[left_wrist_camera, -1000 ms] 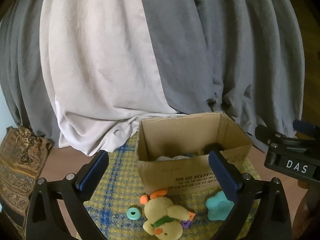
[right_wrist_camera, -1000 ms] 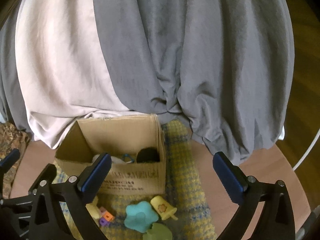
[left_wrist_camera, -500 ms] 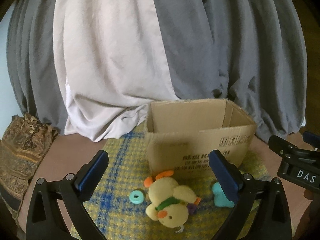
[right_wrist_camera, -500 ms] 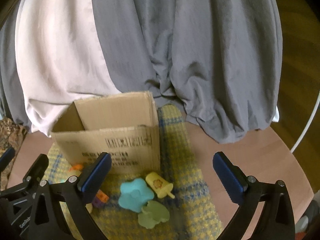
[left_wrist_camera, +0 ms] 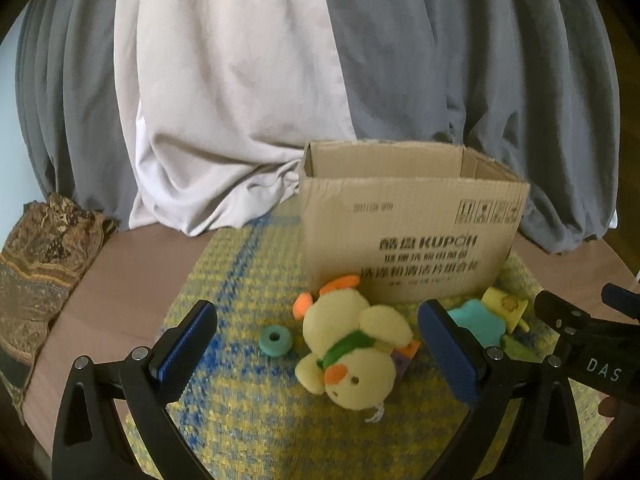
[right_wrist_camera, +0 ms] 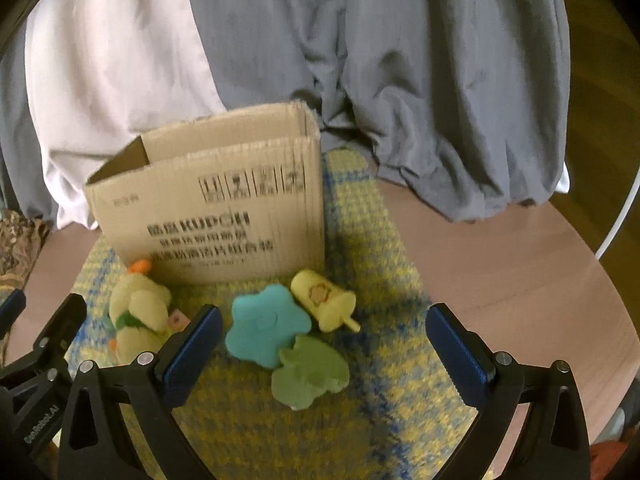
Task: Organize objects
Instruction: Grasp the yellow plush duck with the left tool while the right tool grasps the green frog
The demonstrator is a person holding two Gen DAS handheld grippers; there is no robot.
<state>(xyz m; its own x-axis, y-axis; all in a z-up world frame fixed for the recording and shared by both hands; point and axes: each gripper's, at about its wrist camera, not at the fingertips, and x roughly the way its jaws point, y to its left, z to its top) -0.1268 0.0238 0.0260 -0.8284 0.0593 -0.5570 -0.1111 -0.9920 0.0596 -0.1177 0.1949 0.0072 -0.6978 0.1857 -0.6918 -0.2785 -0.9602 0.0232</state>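
Left wrist – fingers [left_wrist_camera: 188, 344] spread, empty | fuzzy plush duck [left_wrist_camera: 352, 352] | corrugated cardboard box [left_wrist_camera: 408, 232] | right fingers [right_wrist_camera: 456, 360] spread – empty

The left gripper [left_wrist_camera: 316, 354] hangs with its jaws wide apart over a yellow-and-blue mat [left_wrist_camera: 248, 280]. Between the fingers lies a plush duck [left_wrist_camera: 352, 356], with a teal ring [left_wrist_camera: 274, 337] just left of it. A cardboard box [left_wrist_camera: 408, 236] stands beyond, open at the top. A teal star [left_wrist_camera: 482, 326] and a yellow toy [left_wrist_camera: 504, 307] lie to the right, near the right gripper [left_wrist_camera: 580, 328]. Grey and white curtains [left_wrist_camera: 240, 80] hang behind.
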